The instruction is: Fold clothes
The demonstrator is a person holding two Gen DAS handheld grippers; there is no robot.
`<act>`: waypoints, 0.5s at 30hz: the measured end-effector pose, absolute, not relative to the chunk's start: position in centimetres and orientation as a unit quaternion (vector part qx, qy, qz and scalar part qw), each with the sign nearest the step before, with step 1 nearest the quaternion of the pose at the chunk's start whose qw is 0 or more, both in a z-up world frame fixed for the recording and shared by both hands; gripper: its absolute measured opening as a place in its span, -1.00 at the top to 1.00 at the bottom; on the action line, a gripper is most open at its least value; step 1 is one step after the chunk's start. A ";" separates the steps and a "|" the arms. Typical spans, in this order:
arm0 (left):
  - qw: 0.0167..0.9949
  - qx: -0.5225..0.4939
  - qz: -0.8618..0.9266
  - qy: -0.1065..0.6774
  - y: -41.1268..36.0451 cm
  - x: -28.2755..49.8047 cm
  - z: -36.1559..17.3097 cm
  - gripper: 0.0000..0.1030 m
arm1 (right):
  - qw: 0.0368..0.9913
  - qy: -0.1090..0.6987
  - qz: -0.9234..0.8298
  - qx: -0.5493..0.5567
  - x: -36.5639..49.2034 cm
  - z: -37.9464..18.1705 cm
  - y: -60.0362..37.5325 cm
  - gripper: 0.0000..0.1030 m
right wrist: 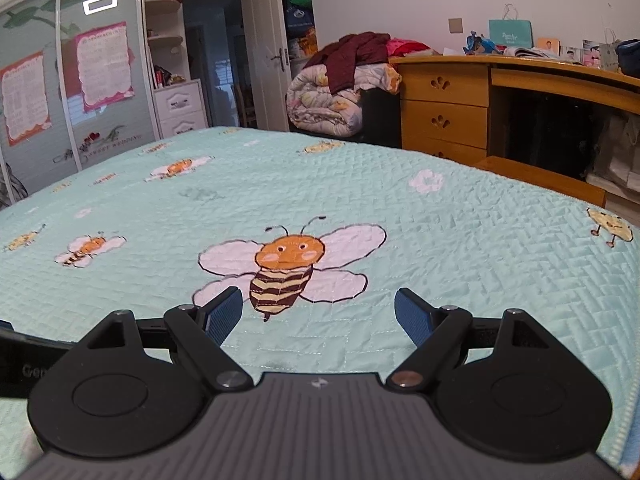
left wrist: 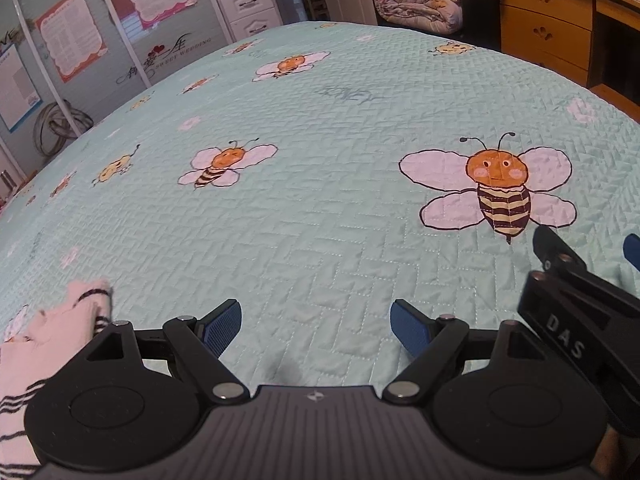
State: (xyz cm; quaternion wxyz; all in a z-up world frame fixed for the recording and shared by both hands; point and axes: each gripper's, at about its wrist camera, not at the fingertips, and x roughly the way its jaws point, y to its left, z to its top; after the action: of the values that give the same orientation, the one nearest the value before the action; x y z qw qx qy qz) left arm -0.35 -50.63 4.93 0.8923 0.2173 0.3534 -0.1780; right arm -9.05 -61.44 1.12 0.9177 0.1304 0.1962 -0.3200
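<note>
Hovering w/ both sets of jaws wide, nothing held: left gripper [left wrist: 316, 326] nearer the striped garment [left wrist: 52, 332] at bed [left wrist: 320, 92] near-left edge, left of its jaws; right gripper [right wrist: 318, 316] farther off.

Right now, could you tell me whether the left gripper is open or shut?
Open. In the left wrist view the left gripper has its blue pads wide apart, with only the quilted bedspread showing between them.

Both wrist views low over bedspread [left wrist: 320, 208], facing wardrobe; share big bee [right wrist: 280, 272].
</note>
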 end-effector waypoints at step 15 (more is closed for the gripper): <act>0.917 0.099 -0.219 0.318 -48.1 4.3 -0.9 -1.00 | 0.886 0.301 -0.345 0.075 -3.8 -1.9 -61.1 -0.67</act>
State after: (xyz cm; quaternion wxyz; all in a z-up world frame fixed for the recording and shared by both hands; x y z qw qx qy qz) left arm 4.26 -48.09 -0.92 0.9169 0.0986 0.3184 -0.2195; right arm -3.77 -61.11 -1.87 0.8857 0.0748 0.3008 -0.3455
